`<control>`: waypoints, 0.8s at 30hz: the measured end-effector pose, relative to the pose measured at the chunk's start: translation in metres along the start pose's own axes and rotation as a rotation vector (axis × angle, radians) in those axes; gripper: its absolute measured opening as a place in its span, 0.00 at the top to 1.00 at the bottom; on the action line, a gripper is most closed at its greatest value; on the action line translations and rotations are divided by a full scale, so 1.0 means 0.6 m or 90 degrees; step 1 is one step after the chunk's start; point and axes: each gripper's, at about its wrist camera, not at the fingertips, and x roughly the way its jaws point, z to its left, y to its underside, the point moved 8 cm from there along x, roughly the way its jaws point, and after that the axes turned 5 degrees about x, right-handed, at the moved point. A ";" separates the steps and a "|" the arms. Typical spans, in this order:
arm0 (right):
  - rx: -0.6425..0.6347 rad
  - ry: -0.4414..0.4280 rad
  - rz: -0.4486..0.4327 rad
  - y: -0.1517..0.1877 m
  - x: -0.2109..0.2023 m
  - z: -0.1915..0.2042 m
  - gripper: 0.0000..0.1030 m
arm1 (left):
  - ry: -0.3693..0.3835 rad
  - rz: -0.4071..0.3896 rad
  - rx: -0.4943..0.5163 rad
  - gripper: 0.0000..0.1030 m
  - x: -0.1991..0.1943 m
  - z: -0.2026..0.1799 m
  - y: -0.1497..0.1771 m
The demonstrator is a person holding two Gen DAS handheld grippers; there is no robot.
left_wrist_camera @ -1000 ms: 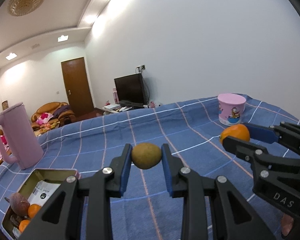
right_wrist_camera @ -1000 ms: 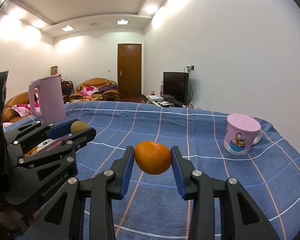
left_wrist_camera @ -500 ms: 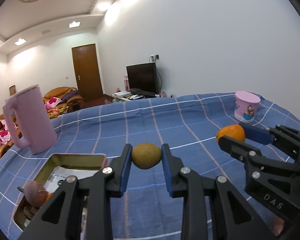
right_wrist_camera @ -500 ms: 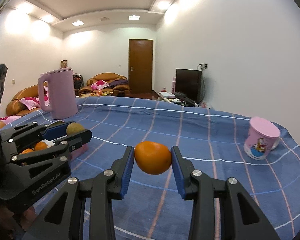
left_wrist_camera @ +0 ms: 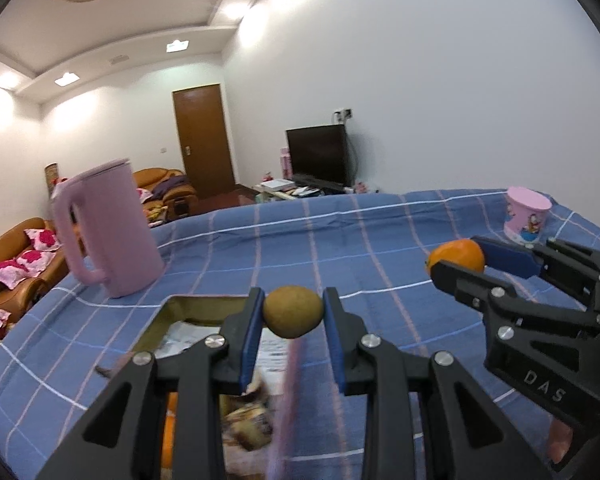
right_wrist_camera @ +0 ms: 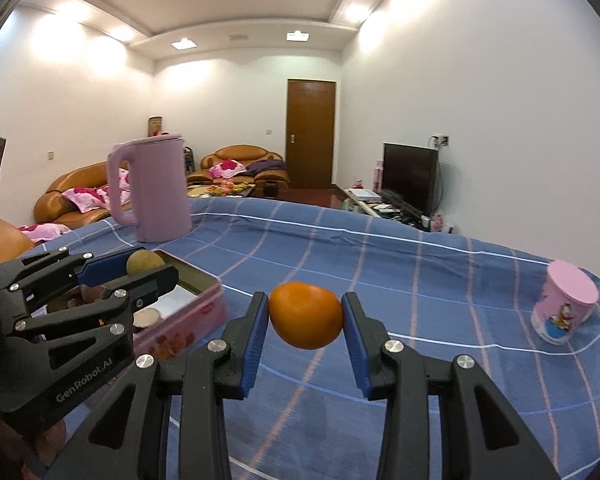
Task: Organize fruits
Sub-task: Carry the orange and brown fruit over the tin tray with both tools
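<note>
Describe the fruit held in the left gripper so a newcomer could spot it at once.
On the blue checked tablecloth, find the open tin before the pink jug. Over it, the left gripper clamps a kiwi: dull brown-green, unlike the bright orange.

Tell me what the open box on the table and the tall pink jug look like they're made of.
The box looks like thin metal: a tin with a dull gold inner wall and printed pink outside. The pink jug looks like matte plastic, smooth with a moulded handle; a coated metal body can't be ruled out.
</note>
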 end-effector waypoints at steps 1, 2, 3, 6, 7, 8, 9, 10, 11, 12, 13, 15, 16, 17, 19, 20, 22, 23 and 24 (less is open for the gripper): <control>-0.003 -0.006 0.001 -0.001 0.003 0.009 0.62 | -0.004 0.004 -0.004 0.70 0.000 0.008 0.003; -0.005 -0.013 0.001 -0.003 0.007 0.018 0.62 | -0.009 0.009 -0.011 0.70 0.000 0.019 0.007; -0.009 -0.022 0.002 -0.005 0.011 0.029 0.62 | -0.017 0.015 -0.017 0.70 -0.001 0.030 0.012; -0.019 -0.047 0.007 -0.009 0.023 0.061 0.62 | -0.036 0.028 -0.034 0.70 0.000 0.062 0.021; -0.021 -0.054 0.009 -0.011 0.027 0.071 0.62 | -0.041 0.030 -0.040 0.70 0.000 0.071 0.024; -0.021 -0.062 0.011 -0.011 0.029 0.079 0.62 | -0.044 0.032 -0.043 0.70 0.000 0.080 0.027; -0.020 -0.072 0.013 -0.013 0.034 0.088 0.62 | -0.048 0.034 -0.045 0.70 0.000 0.086 0.030; -0.020 -0.078 0.015 -0.014 0.038 0.095 0.62 | -0.051 0.037 -0.046 0.70 0.000 0.091 0.033; -0.022 -0.082 0.016 -0.015 0.041 0.103 0.62 | -0.055 0.041 -0.050 0.70 0.000 0.098 0.037; -0.025 -0.086 0.019 -0.015 0.046 0.112 0.62 | -0.057 0.044 -0.051 0.70 0.000 0.103 0.040; -0.026 -0.089 0.021 -0.016 0.049 0.118 0.62 | -0.059 0.045 -0.052 0.70 0.000 0.106 0.042; -0.032 -0.098 0.026 -0.015 0.055 0.131 0.62 | -0.065 0.046 -0.054 0.70 -0.003 0.116 0.047; -0.035 -0.100 0.028 -0.014 0.056 0.138 0.62 | -0.067 0.047 -0.055 0.70 -0.003 0.119 0.048; -0.036 -0.103 0.029 -0.014 0.059 0.143 0.62 | -0.069 0.049 -0.058 0.70 -0.004 0.125 0.050; -0.039 -0.110 0.033 -0.013 0.064 0.156 0.62 | -0.073 0.052 -0.060 0.70 -0.005 0.133 0.054; -0.041 -0.112 0.034 -0.013 0.065 0.161 0.62 | -0.075 0.053 -0.062 0.70 -0.006 0.136 0.056; -0.044 -0.117 0.037 -0.012 0.069 0.170 0.62 | -0.078 0.056 -0.065 0.70 -0.007 0.144 0.060; -0.047 -0.119 0.039 -0.013 0.071 0.175 0.62 | -0.080 0.059 -0.068 0.70 -0.008 0.149 0.062; -0.049 -0.120 0.041 -0.012 0.073 0.180 0.62 | -0.081 0.060 -0.069 0.70 -0.011 0.150 0.064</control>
